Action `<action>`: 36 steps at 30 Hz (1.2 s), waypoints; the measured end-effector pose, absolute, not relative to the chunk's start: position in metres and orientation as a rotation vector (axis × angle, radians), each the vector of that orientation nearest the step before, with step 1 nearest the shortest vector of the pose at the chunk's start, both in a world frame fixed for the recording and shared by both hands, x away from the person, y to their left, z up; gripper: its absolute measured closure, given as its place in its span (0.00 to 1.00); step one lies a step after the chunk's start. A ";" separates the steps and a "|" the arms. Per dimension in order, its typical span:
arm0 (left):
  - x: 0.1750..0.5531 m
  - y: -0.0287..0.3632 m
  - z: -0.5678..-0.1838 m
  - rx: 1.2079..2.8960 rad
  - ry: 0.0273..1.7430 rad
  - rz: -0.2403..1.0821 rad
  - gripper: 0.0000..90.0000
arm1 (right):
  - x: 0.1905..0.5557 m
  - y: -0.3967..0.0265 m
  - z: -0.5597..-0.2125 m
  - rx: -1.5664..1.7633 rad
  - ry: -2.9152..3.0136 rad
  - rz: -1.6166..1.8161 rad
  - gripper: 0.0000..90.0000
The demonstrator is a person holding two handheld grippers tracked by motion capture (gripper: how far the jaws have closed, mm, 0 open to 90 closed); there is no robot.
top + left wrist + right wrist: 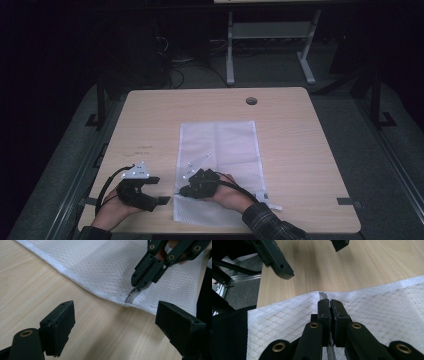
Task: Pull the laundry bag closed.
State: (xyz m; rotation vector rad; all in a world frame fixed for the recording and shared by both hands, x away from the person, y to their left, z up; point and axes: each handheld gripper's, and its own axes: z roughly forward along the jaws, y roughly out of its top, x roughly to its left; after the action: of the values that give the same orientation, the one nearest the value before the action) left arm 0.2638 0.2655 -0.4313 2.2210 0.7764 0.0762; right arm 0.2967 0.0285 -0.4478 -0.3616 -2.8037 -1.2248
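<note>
A white mesh bag (220,150) lies flat on the wooden table (150,115). My right gripper (182,191) rests on the bag's near left part, shut on a small metal zipper pull (322,295) at the bag's left edge. In the left gripper view the same pull (130,296) sticks out below the right gripper (140,286), touching the hem. My left gripper (159,190) stands open just left of the bag over bare wood, its jaws wide apart (117,332) and holding nothing.
A round cable hole (251,101) sits near the table's far edge. A white strip (267,202) lies by the right forearm, and a bit of tape (348,201) marks the near right edge. Another desk's legs (230,50) stand beyond on the floor.
</note>
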 end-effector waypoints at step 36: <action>0.276 0.246 -0.437 2.241 0.770 -0.168 0.87 | 0.294 0.019 -0.433 -0.342 -2.772 -1.349 0.96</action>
State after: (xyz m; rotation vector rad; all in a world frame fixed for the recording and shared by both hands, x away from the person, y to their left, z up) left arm 0.2762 0.2462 -0.4365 2.2409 0.7705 -0.1679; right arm 0.2944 0.0188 -0.4329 -0.3416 -2.7722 -1.3492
